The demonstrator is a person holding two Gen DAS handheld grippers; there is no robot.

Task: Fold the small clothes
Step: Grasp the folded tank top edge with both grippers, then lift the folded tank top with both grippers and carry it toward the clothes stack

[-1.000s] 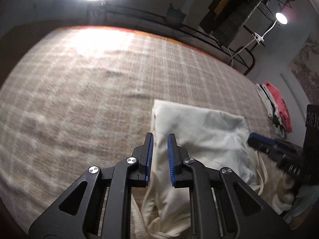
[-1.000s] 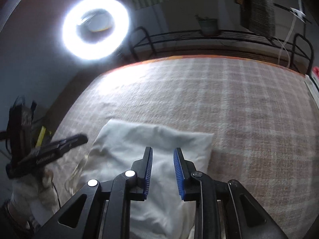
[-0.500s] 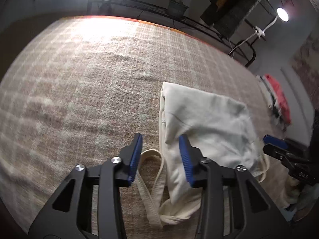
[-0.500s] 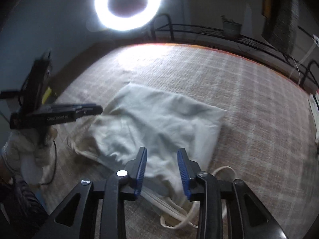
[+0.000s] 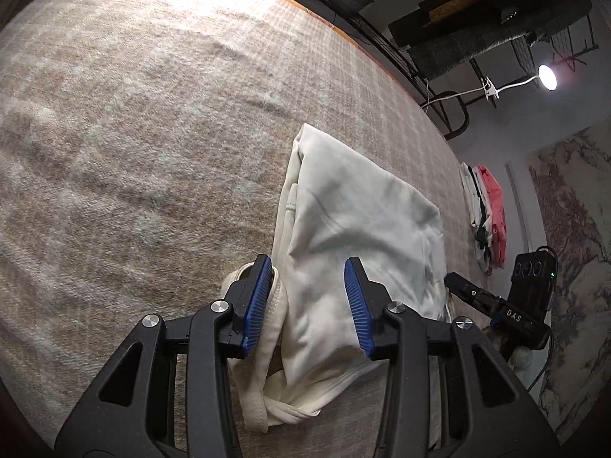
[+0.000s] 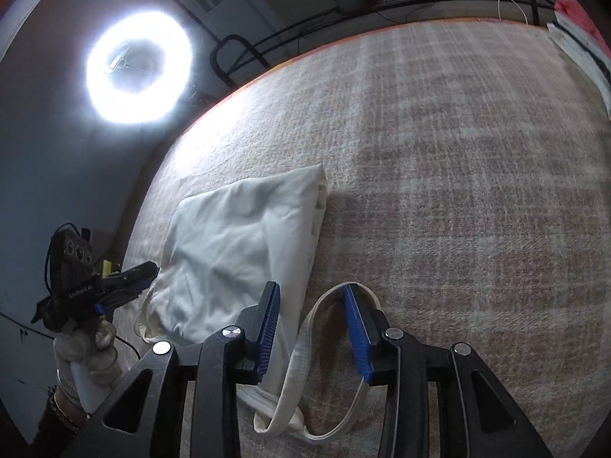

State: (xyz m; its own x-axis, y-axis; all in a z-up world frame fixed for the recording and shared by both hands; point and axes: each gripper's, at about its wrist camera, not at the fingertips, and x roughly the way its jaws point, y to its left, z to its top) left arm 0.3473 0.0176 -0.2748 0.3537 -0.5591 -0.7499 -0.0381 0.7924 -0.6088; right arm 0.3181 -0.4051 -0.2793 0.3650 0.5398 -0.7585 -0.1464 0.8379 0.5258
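A cream-white garment [image 5: 355, 225] lies folded on the checked blanket, with loose straps trailing at its near end. My left gripper [image 5: 309, 305] is open and empty, its jaws spread just above the garment's near left edge and a strap loop [image 5: 267, 343]. My right gripper [image 6: 311, 328] is open and empty above the garment's [image 6: 236, 244] near right corner, with a strap loop [image 6: 332, 374] lying between and under its jaws. Each gripper also shows in the other's view, the right one [image 5: 492, 305] and the left one [image 6: 110, 286].
The beige checked blanket [image 5: 133, 133] covers a wide bed. A pile of folded clothes, white and red [image 5: 485, 210], sits at the far right edge and also shows in the right wrist view [image 6: 580, 34]. A metal rail [image 6: 343, 19] and a ring light [image 6: 137, 72] stand beyond the bed.
Both grippers let go of the garment and opened wide. The garment now lies flat on the blanket, and both grippers have drawn back toward its near end.
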